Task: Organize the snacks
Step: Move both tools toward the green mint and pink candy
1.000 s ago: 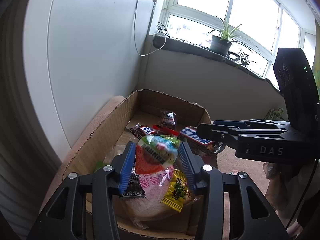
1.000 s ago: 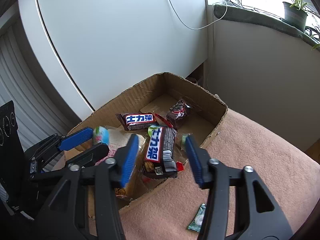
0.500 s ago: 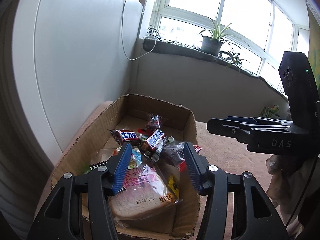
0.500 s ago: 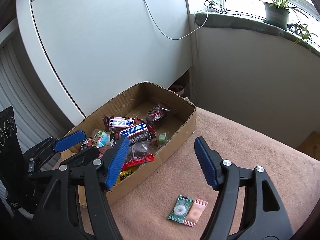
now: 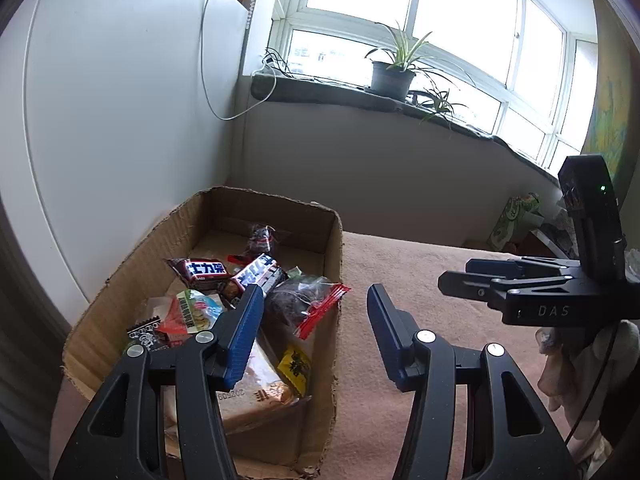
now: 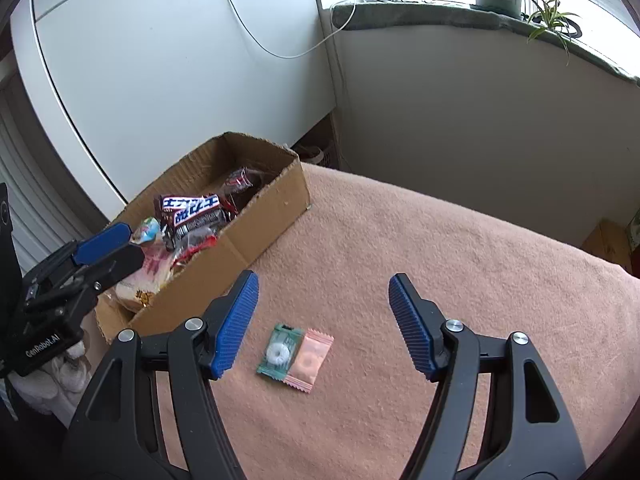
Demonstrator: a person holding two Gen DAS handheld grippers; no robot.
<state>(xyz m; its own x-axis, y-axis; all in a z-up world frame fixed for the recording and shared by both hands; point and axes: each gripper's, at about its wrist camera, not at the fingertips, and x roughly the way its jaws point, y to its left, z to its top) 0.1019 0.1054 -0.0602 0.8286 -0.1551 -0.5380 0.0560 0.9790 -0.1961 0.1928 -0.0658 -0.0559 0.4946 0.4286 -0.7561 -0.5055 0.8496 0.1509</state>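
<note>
A cardboard box (image 5: 336, 264) (image 6: 276, 208) on a pink blanket holds several snacks: two dark chocolate bars (image 5: 204, 270) (image 6: 192, 210), a clear red-edged bag (image 5: 308, 300), a bread pack (image 5: 256, 384) and a yellow candy (image 5: 294, 366). My left gripper (image 5: 314, 326) is open and empty over the box's right wall. My right gripper (image 6: 322, 322) is open and empty above a green candy (image 6: 280, 350) and a pink candy (image 6: 310, 360) lying together on the blanket.
The pink blanket (image 6: 440, 248) spreads right of the box. A white cabinet (image 6: 160, 60) stands behind it. A windowsill with a potted plant (image 5: 394, 72) runs along the back wall. Bags (image 5: 516, 216) sit far right.
Both grippers let go of their snacks into the box, opened and pulled back. The right one swung right, over the two candies on the blanket.
</note>
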